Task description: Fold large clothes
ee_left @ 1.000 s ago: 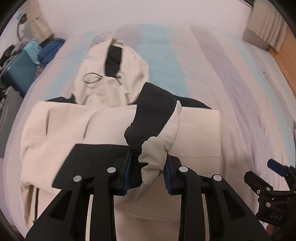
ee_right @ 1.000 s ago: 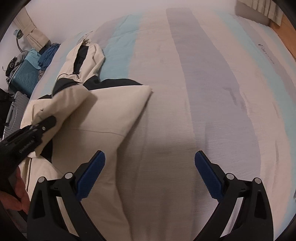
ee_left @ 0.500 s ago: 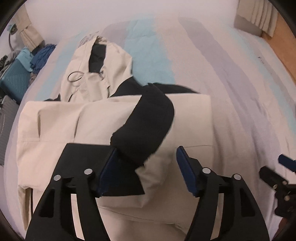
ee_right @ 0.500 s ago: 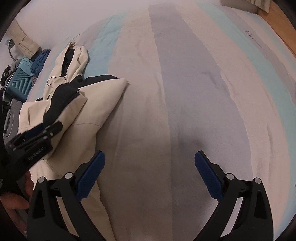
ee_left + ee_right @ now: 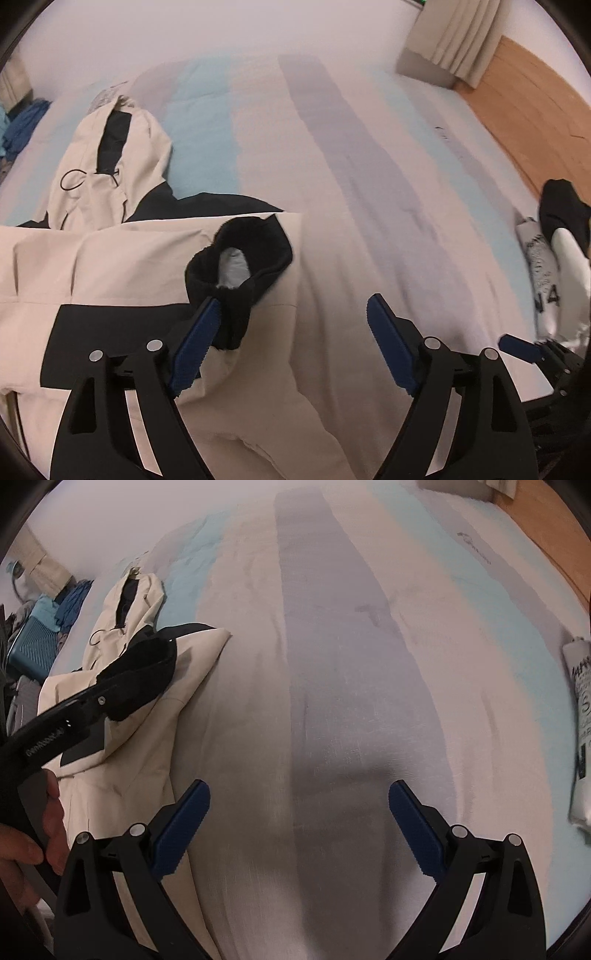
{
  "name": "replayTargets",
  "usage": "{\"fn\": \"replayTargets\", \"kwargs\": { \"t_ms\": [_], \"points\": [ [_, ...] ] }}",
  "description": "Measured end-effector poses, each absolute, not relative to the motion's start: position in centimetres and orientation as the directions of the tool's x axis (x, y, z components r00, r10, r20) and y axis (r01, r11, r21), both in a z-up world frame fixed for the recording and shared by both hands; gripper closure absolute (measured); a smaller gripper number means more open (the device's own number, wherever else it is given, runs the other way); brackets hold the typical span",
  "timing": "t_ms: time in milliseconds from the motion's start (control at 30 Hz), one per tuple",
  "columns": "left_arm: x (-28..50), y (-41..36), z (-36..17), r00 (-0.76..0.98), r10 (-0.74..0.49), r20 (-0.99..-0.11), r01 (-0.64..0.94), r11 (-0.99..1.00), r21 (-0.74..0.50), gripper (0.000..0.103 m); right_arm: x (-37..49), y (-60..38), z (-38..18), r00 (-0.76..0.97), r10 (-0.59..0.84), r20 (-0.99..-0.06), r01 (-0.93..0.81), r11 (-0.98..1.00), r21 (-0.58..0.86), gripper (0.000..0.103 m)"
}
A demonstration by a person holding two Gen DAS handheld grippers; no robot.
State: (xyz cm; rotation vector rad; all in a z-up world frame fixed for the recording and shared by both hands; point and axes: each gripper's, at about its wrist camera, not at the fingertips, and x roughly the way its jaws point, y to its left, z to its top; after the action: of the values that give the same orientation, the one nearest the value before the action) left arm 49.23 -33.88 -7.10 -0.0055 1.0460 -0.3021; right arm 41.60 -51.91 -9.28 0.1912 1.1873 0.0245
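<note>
Jacket (image 5: 122,266), cream and black, lay half-folded on the striped bed (image 5: 332,155), its black cuff (image 5: 240,266) draped against one spread finger of my left gripper (image 5: 291,343). From the right wrist, my right gripper (image 5: 297,827) hovered over bare bedding, fingers spread wide. I judged the cuff should lie flat before another fold.

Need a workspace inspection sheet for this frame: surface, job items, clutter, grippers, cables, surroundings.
Surface: striped bedspread, lightly wrinkled.
Job's things: cream-and-black hooded jacket lying flat, sleeves folded in; black cuff resting against one finger of the left gripper.
Clutter: white printed garment at the bed's right edge.
Grippers: left gripper open; right gripper open over bare bedspread.
Cables: nothing seen.
Surroundings: teal suitcase, beige curtain, wooden floor.
</note>
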Motion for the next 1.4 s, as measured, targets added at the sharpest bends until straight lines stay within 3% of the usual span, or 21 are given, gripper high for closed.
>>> {"fn": "replayTargets", "kwargs": {
  "t_ms": [167,633,867,1200,1400],
  "points": [
    [49.1,-30.4,-5.2,0.465,-0.246,-0.851,0.224,0.962,-0.156,0.006,42.0,-50.0,-7.0,0.410,0.124,-0.903,0.016,0.990,0.143,0.009],
    [52.9,-14.3,-2.5,0.447,-0.098,-0.889,0.131,0.990,-0.044,0.006,50.9,-38.2,-1.5,0.478,0.217,-0.851,-0.164,0.974,0.157,0.009],
    [59.5,-7.4,-1.6,0.428,-0.111,-0.897,0.135,0.989,-0.058,0.006,58.5,-33.1,0.3,0.496,0.238,-0.835,-0.257,0.959,0.121,0.009],
    [68.2,-2.3,-3.7,0.396,-0.149,-0.906,0.170,0.982,-0.087,0.006,67.5,-27.3,-3.5,0.458,0.260,-0.850,-0.374,0.924,0.081,0.009],
    [72.0,-1.3,-6.4,0.397,-0.107,-0.912,0.187,0.982,-0.033,0.006,71.7,-25.4,-5.8,0.438,0.298,-0.848,-0.406,0.907,0.109,0.009]
  ]
}}
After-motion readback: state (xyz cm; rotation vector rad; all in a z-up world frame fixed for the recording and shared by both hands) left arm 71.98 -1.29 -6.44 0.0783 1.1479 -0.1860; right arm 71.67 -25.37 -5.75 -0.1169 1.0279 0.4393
